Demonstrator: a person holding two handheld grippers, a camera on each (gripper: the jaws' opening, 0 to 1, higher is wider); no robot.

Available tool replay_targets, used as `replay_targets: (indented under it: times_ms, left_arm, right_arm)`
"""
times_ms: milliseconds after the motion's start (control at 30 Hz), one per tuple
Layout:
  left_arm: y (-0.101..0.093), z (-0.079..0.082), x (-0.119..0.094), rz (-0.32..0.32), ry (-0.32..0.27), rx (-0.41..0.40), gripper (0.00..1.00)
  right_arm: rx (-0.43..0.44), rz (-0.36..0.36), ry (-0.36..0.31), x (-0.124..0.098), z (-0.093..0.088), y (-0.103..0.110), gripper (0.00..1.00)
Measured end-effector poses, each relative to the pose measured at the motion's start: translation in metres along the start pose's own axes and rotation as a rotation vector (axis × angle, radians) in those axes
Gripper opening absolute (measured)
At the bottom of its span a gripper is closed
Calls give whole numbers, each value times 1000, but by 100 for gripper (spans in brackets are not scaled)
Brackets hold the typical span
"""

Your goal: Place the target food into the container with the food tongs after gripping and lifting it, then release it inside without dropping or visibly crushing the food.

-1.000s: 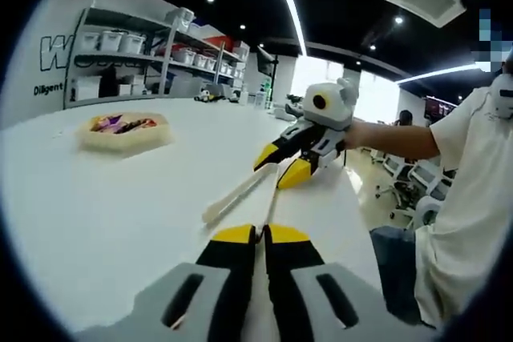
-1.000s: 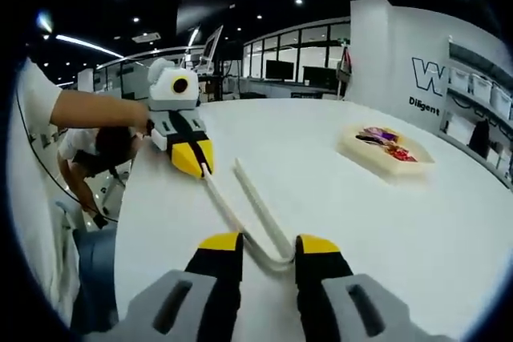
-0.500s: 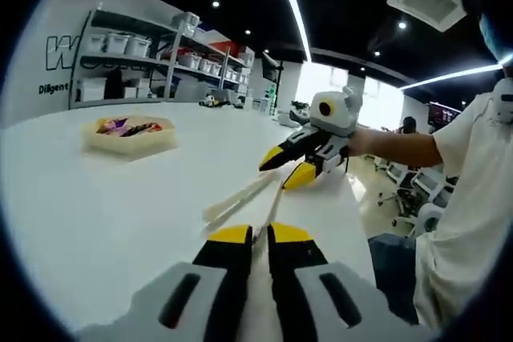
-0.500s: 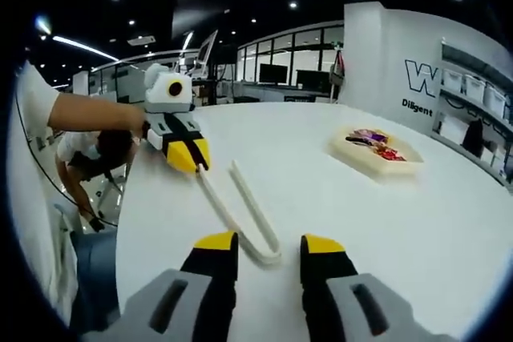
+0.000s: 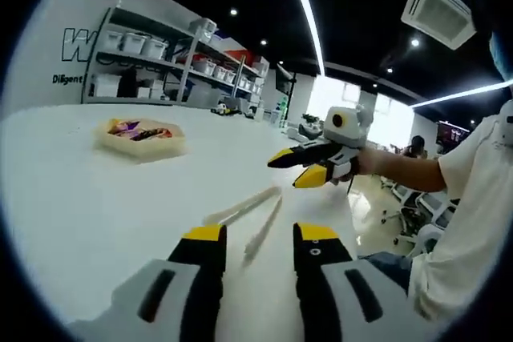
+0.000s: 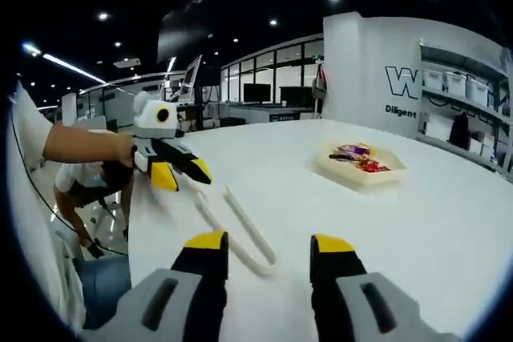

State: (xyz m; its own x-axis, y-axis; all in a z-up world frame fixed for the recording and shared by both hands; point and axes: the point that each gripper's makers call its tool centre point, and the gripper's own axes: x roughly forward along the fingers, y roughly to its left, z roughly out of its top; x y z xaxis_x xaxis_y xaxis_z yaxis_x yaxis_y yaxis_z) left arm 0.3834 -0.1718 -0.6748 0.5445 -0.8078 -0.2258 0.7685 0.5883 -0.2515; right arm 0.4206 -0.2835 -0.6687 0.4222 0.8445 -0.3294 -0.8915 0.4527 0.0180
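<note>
1. Ahead of the left gripper (image 5: 258, 239), in the left gripper view, the tongs (image 5: 250, 215) lie flat on the white table (image 5: 96, 198), their two arms reaching away toward the far edge. The jaws stand spread with nothing between them, and the near tip of the tongs lies just past the gap, apart from both fingertips (image 5: 203, 235).
2. Farther left on the same table sits a shallow tray (image 5: 143, 139) holding colourful food (image 5: 138, 129), well apart from the tongs.
3. From the right of this view the right gripper (image 5: 309, 167) hangs above the table, its jaws parted and empty, held by a person in a white sleeve (image 5: 473, 198).
4. Behind stand shelves (image 5: 152, 62) with bins, a lettered wall and long ceiling lights.
5. Below in the right gripper view, the right gripper (image 6: 271, 247) is spread and empty; the bent end of the tongs (image 6: 237, 228) lies on the table (image 6: 417, 230) just ahead of the gap, nearer the left fingertip, touching neither.
6. At left the left gripper (image 6: 178, 174) hovers open near the tongs' far tips.
7. Over to the right rests the tray (image 6: 359, 169) of food (image 6: 357, 158).
</note>
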Motion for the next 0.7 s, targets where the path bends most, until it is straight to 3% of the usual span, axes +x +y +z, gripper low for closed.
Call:
replay_targets:
  times_ms: [233,433,700]
  left_arm:
    - [0,6,1,25,-33,9,44]
    - [0,7,3,63,-28,-18,69]
    - [8,8,-1,130,-39,2,85]
  right_arm:
    - [-19,-47,-43,-5,12,-3,42]
    - [-24,-93,-67,-8,17,-10,49]
    - [7,-109,-87,-12,18,-11,53]
